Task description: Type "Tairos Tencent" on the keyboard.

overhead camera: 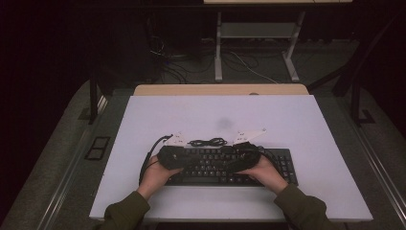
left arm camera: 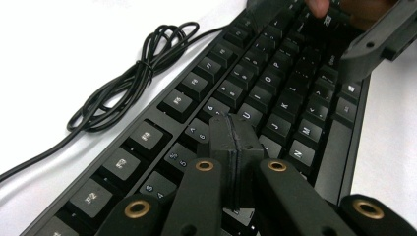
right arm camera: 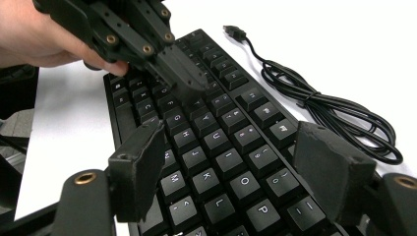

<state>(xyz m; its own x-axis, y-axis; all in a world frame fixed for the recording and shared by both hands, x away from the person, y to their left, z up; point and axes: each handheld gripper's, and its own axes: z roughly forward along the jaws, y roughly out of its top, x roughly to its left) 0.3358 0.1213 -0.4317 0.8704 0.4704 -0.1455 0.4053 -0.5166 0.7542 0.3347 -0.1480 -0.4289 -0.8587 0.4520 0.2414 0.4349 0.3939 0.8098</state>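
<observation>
A black keyboard (overhead camera: 210,162) lies near the front of the white table (overhead camera: 220,112). Its cable (overhead camera: 208,142) is coiled just behind it. My left gripper (overhead camera: 182,158) hovers over the keyboard's left half. In the left gripper view its jaws (left arm camera: 235,127) are shut, pads pressed together, empty, just above the number and upper letter keys (left arm camera: 275,98). My right gripper (overhead camera: 239,160) is over the middle keys. In the right gripper view it (right arm camera: 236,152) stands wide open above the J, K and O keys (right arm camera: 221,162). The left gripper (right arm camera: 189,81) shows farther along the same keyboard.
The bundled cable (right arm camera: 324,108) ends in a loose USB plug (right arm camera: 233,32) on the table behind the keyboard. A wooden strip (overhead camera: 220,89) edges the table's far side. Beyond it stand a desk frame (overhead camera: 258,33) and floor cables.
</observation>
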